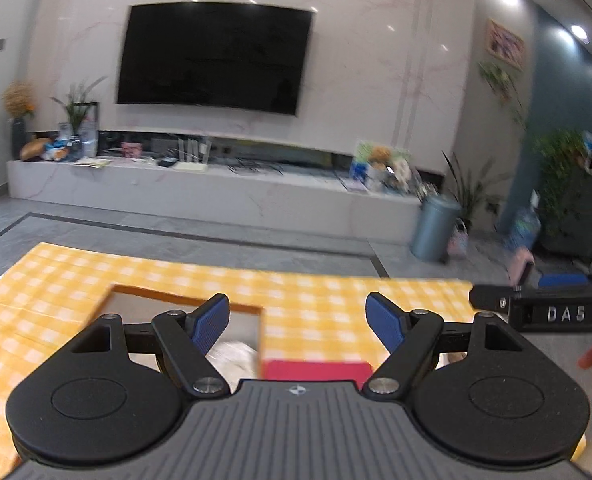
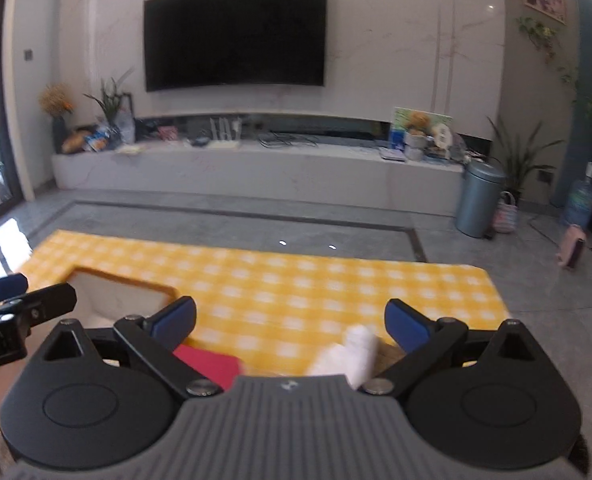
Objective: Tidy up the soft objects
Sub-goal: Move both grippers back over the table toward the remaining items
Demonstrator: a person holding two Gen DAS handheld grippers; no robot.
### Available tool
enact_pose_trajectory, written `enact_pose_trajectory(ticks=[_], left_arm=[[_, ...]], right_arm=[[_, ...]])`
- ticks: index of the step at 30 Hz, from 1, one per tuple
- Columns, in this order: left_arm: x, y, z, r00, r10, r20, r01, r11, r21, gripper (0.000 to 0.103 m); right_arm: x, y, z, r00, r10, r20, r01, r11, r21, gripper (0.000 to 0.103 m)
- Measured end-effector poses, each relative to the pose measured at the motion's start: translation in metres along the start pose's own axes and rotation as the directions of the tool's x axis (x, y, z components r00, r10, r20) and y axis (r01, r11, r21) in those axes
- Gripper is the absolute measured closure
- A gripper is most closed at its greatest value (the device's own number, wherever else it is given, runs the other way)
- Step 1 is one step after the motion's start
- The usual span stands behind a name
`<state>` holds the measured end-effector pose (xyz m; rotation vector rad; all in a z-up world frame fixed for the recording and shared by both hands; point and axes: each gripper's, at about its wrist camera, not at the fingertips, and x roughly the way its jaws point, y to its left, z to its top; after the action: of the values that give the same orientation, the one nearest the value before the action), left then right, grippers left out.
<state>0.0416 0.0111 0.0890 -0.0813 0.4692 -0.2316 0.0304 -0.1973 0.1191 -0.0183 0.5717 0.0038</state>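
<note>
Right wrist view | right tool [image 2: 290, 326] wide open, empty | white soft item [image 2: 351, 354] just below it: likely light, limp; pinch mid-body | left tool [image 1: 297, 322] wide open, empty | red cloth [image 1: 315, 369] beneath.

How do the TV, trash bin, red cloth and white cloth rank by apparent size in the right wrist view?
1. TV
2. Trash bin
3. Red cloth and white cloth: similar, both partly hidden, so unranked.
</note>
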Motion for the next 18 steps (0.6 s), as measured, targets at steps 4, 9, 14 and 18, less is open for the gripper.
enact_pose_trajectory(ticks=[4, 9, 14, 18], left_arm=[[0.015, -0.023, -0.017, 0.999, -0.032, -0.043, 0.034, 0.999, 0.035, 0.012], [0.038, -0.043, -0.043, 0.994, -0.051, -0.100, 0.058, 0.996, 0.067, 0.012], [0.062, -0.045, -0.065, 0.980, -0.120, -0.156, 0.125, 0.992, 0.023, 0.012], [0.077, -0.037, -0.072, 0.970, -0.161, -0.184, 0.159, 0.987, -0.027, 0.012]], right_arm=[[0.004, -0.030, -0.027, 0.998, -0.067, 0.014, 0.066, 0.997, 0.039, 0.004], [0.041, -0.067, -0.072, 0.995, -0.043, -0.093, 0.059, 0.983, 0.176, 0.004], [0.078, -0.088, -0.098, 0.978, -0.044, -0.203, 0.095, 0.963, 0.251, 0.004], [0.102, -0.090, -0.109, 0.962, -0.029, -0.273, 0.112, 0.949, 0.294, 0.004]])
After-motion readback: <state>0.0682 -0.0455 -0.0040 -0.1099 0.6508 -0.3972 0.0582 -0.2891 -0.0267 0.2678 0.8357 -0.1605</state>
